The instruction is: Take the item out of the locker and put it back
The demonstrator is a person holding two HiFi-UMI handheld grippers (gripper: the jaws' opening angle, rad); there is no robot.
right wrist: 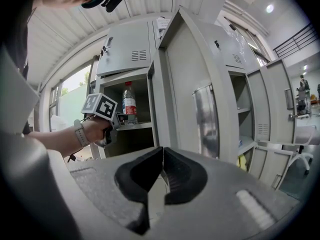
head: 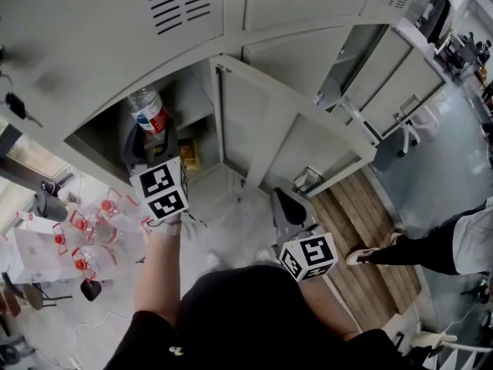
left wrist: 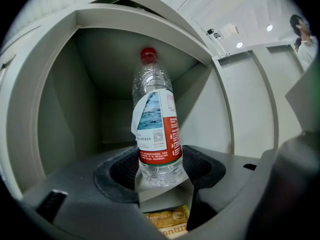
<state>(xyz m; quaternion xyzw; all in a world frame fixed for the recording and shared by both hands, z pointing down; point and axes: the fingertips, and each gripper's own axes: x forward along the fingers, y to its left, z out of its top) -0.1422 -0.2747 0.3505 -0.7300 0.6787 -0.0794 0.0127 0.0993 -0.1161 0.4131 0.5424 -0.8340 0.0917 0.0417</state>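
Observation:
A clear water bottle (left wrist: 155,129) with a red cap and a red, white and blue label stands upright at the front edge of the open locker's upper shelf (head: 100,133). My left gripper (head: 150,143) is at its base, and the two pads press on its lower part from either side. In the right gripper view, the bottle (right wrist: 129,101) rises above the left gripper's marker cube. My right gripper (head: 289,206) hangs lower, in front of the open locker door (head: 285,122). Its jaws (right wrist: 161,166) are shut with nothing between them.
A yellow packet (left wrist: 167,221) lies in the compartment below the shelf. More grey lockers stand to the right, some with open doors. A person's legs (head: 416,249) stand on the wooden floor at the right. Several red-handled items (head: 81,241) lie at the lower left.

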